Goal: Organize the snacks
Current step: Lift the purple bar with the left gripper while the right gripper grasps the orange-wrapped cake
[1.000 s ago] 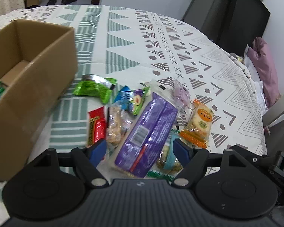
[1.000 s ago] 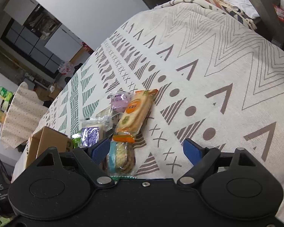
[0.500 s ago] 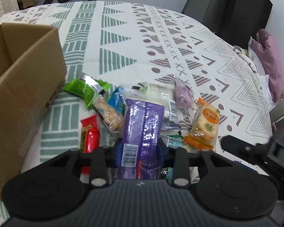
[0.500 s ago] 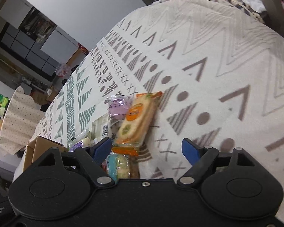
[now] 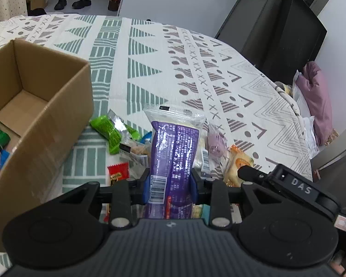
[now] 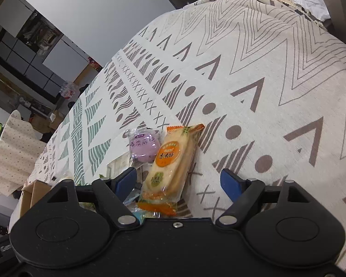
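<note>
My left gripper is shut on the near end of a long purple snack packet, which stands up tilted over the snack pile. Around it lie a green packet, a red packet, a round purple sweet and an orange biscuit pack. An open cardboard box sits to the left with blue and green packets inside. My right gripper hovers over the orange biscuit pack. Its jaws are closing, with the pack between them and the pads clear of it. The purple sweet lies just left.
A patterned cloth covers the table, bare beyond the pile. The table's right edge drops toward a pink cushion and a dark chair. The box corner shows at the lower left of the right wrist view.
My left gripper has shut on the purple packet and raised it off the pile. My right gripper has come closer to the orange biscuit pack, its jaws a little narrower.
</note>
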